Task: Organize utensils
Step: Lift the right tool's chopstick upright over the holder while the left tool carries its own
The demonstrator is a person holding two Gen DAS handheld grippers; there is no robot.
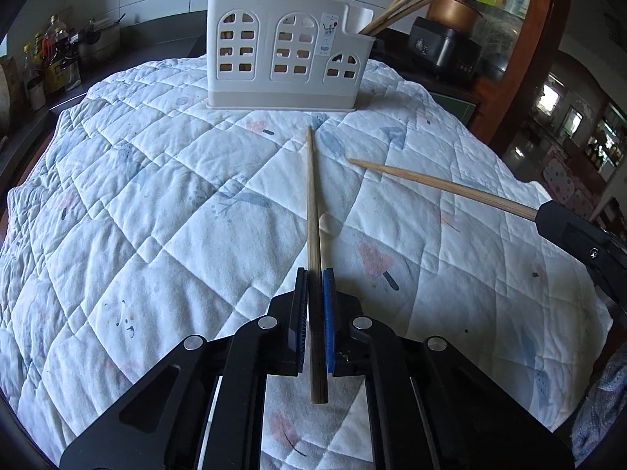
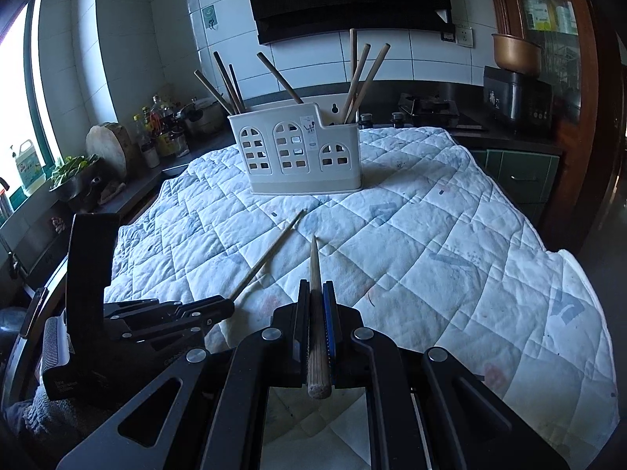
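The left tool [image 1: 315,274] is clamped tight on a wooden chopstick [image 1: 313,203], which runs straight forward between its pads with the thin tip pointing at the white utensil holder [image 1: 288,51] and the thick end sticking out behind them. The right tool [image 2: 315,286] is likewise closed on a second chopstick [image 2: 315,270], its tip aimed towards the same holder. The holder stands upright at the far side of the quilted cloth [image 1: 156,203] covering the surface, more chopsticks [image 2: 354,78] leaning in its compartments
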